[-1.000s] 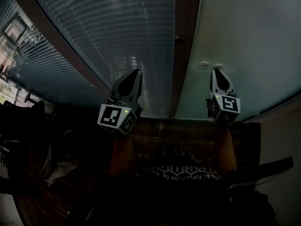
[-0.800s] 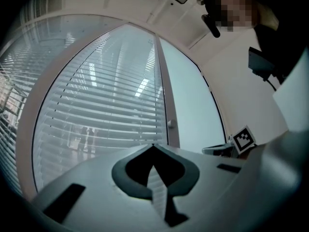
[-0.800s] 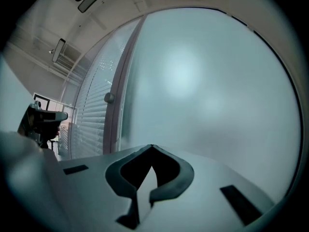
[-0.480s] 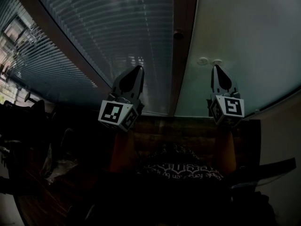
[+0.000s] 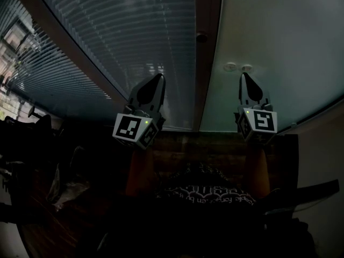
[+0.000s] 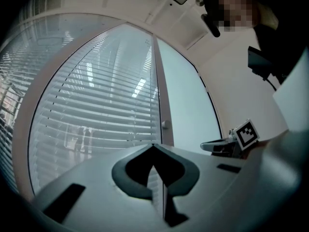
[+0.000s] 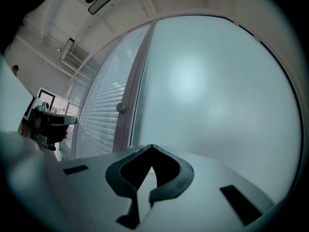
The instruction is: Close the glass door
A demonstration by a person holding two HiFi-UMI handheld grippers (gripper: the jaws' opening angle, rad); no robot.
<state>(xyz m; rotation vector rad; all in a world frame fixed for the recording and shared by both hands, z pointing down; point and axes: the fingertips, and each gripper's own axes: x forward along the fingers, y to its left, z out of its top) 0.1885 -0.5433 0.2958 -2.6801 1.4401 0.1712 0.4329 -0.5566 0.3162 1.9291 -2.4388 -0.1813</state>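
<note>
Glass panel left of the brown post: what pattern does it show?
Thin horizontal slats of a pale blind; left gripper view shows it best.

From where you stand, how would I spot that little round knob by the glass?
Find the pale frosted glass panel and the slatted blinds left of it; a dark frame strip runs between them. The knob sits on that strip. Unlike the two pale discs on the frosted glass, it stands alone, on the frame.
</note>
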